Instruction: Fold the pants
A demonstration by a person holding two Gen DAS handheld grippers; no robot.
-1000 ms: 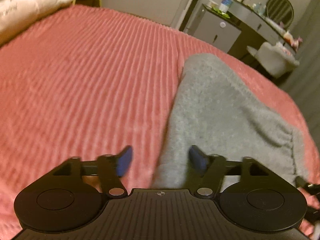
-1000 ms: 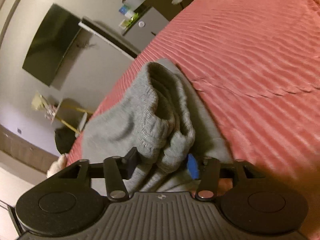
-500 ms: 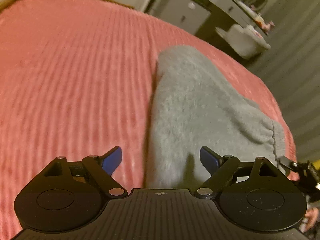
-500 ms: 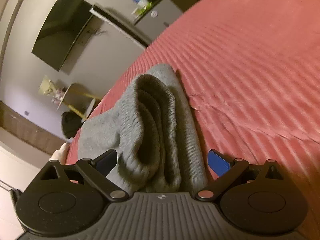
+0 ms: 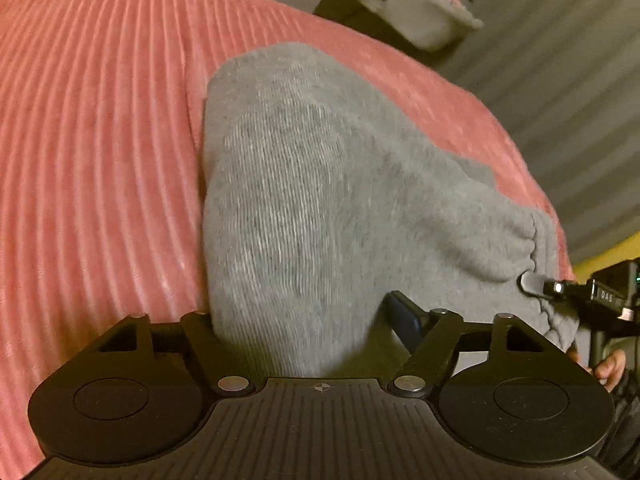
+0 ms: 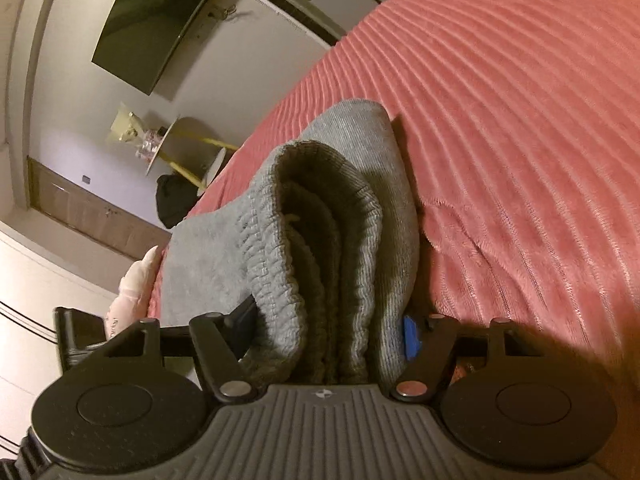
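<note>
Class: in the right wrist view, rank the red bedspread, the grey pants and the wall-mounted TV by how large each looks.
1. red bedspread
2. grey pants, though nearness to the camera enlarges them
3. wall-mounted TV

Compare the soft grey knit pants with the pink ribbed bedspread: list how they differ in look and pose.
The soft grey knit pants are grey with a fine knit; the pink ribbed bedspread is pink with broad raised ridges. The pants are bunched in thick folded layers, ribbed cuff curled over; the bedspread lies spread flat beneath them. The pants sit between both grippers' jaws; the bedspread is ungripped. Both are soft fabric.
</note>
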